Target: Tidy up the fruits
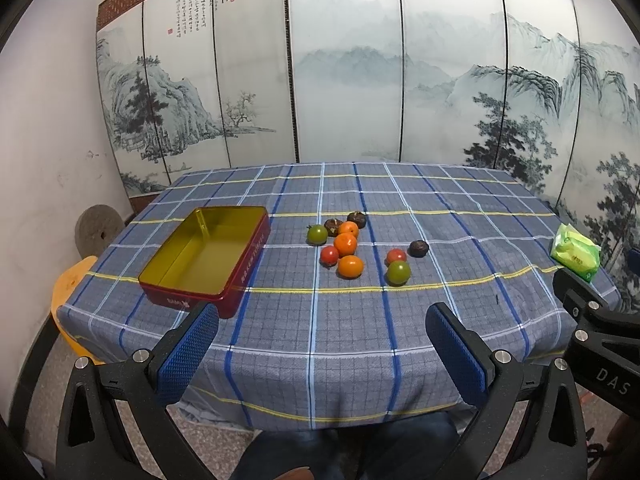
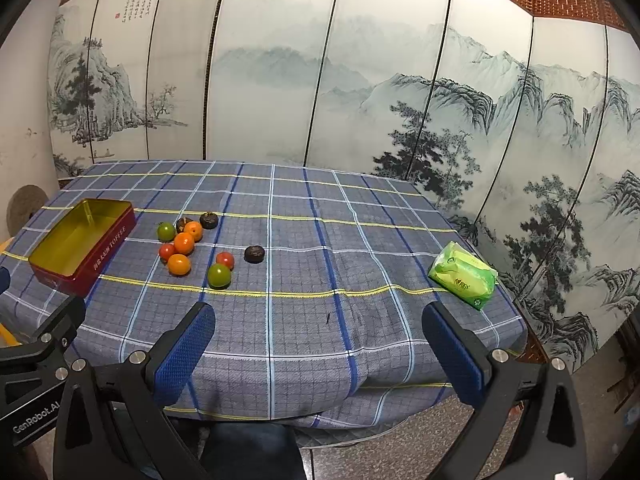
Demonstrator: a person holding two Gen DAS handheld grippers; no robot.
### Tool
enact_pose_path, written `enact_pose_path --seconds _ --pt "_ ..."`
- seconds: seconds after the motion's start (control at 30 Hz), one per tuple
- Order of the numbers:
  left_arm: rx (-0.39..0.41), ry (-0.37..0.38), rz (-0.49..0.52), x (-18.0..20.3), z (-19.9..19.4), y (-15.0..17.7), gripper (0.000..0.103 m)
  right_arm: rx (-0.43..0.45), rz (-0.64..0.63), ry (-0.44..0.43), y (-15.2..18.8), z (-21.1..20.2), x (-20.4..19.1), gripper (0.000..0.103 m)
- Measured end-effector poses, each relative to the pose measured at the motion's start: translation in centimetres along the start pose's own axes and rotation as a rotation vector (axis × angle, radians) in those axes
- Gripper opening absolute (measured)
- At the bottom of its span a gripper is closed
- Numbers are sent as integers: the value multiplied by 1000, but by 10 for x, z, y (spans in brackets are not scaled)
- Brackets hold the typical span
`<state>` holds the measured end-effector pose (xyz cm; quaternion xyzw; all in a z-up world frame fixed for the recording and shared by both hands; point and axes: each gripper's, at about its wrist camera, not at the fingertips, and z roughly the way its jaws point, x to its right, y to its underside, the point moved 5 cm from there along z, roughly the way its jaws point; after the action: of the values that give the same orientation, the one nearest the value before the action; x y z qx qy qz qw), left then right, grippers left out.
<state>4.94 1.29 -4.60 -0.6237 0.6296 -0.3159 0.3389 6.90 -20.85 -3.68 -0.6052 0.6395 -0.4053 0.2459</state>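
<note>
Right, nothing is picked yet: my left claw (image 1: pixel 322 344) hangs at the near edge of the worktop (image 1: pixel 440 320), jaws spread wide and holding nothing, and my right claw (image 2: pixel 318 344) hangs beside it just the same, wide and bare. The tin (image 1: pixel 208 256) sits open on the left with not a single fruit in it. The fruits (image 1: pixel 348 246) lie loose in the middle of the cloth: a tight bunch of orange, red, green and dark ones just right of the tin, then a red one (image 1: pixel 396 256), a green one (image 1: pixel 398 272) and a dark one (image 1: pixel 419 248) a little apart further right.

So I judge this the very start. Next I need to reach forward over the cloth, come down around one small round fruit, likely the nearest green one, and close gently, since these will roll or bruise.

A blue plaid cloth covers the worktop, and a green packet (image 2: pixel 464 278) rests near the right edge. Behind stands a folding screen (image 1: pixel 344 80) painted with misty mountains and pines; a wooden stool (image 1: pixel 72 276) shows at the left.
</note>
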Motion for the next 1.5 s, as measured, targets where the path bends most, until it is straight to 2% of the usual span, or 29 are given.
enact_pose_path --seconds 0.93,1.07,1.2,1.37,1.5 --pt "-17 11 6 2 5 10 103 -4 -3 -5 4 2 -4 103" --pt "-43 34 36 -2 26 5 103 -5 3 -5 7 2 -4 103" --pt "-72 39 5 -19 55 2 103 -11 15 -8 9 10 -3 103" --pt "-136 109 -16 -31 105 4 103 -44 39 -67 10 35 -6 103" --pt "-136 97 42 -24 135 4 103 -70 54 -131 11 58 -12 103"
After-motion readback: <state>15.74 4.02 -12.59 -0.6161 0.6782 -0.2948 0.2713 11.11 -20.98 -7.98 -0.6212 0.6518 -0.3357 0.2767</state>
